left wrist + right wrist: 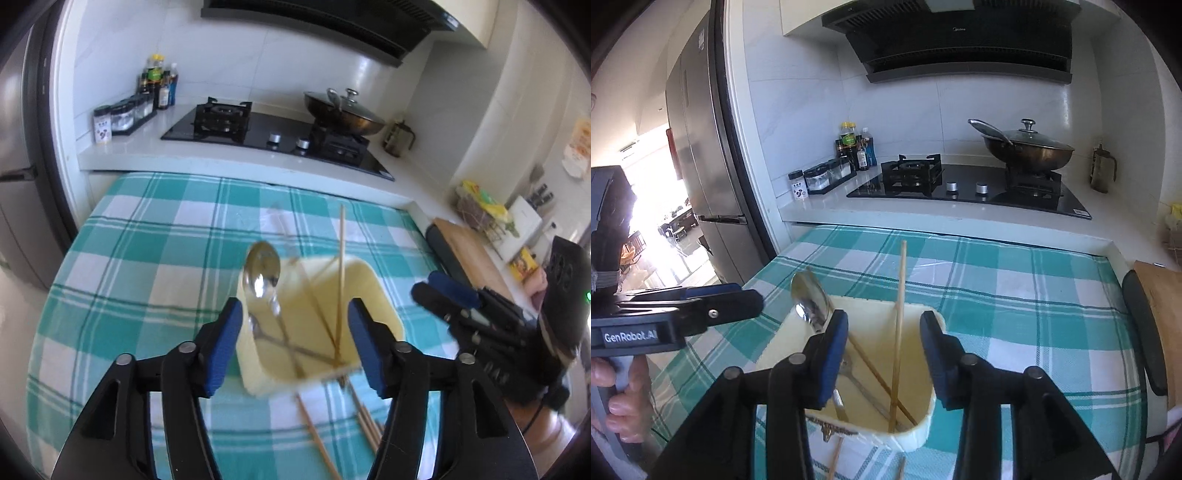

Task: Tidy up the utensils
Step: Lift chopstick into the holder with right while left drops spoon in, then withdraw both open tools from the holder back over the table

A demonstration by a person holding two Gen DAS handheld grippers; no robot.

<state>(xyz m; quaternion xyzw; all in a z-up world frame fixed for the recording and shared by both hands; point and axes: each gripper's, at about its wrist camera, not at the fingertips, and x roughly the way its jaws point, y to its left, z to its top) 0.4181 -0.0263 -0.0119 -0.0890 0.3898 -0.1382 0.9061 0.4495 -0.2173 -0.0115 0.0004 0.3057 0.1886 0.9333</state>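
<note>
Left gripper [295, 341]: jaws spread wide, nothing between them; it hangs over the near side of the bin. In the right wrist view it shows at the left edge [738, 295], held by a hand [624, 391].
Right gripper [883, 356]: jaws wide apart, gripping nothing; it hangs above the bin's near rim. In the left wrist view it shows at the right [443, 291], side on, to the right of the bin.
Bin [373, 295]: pale yellow, open-topped, standing on the desk between both grippers; it looks blurred in the left view. Right view [912, 432].
Spoons [263, 271]: metal, inside the bin, bowls up, leaning on its left wall and rising above the rim. Right view [809, 301].
Chopsticks in bin [340, 280]: wooden, several, crossing inside the bin; one stands almost upright and sticks out well above the rim. Right view [899, 321].
Loose chopsticks [364, 417]: wooden, lying on the desk just near of the bin, between the left gripper's fingers in that view. The count is unclear.
Desk [147, 258]: covered by a teal and white check cloth.
Stove [258, 133]: black gas hob on the counter behind the desk.
Wok [1030, 151]: on the right burner, lid on.
Bottles [855, 147]: grouped on the counter left of the stove.
Fridge [701, 147]: steel, far left.
</note>
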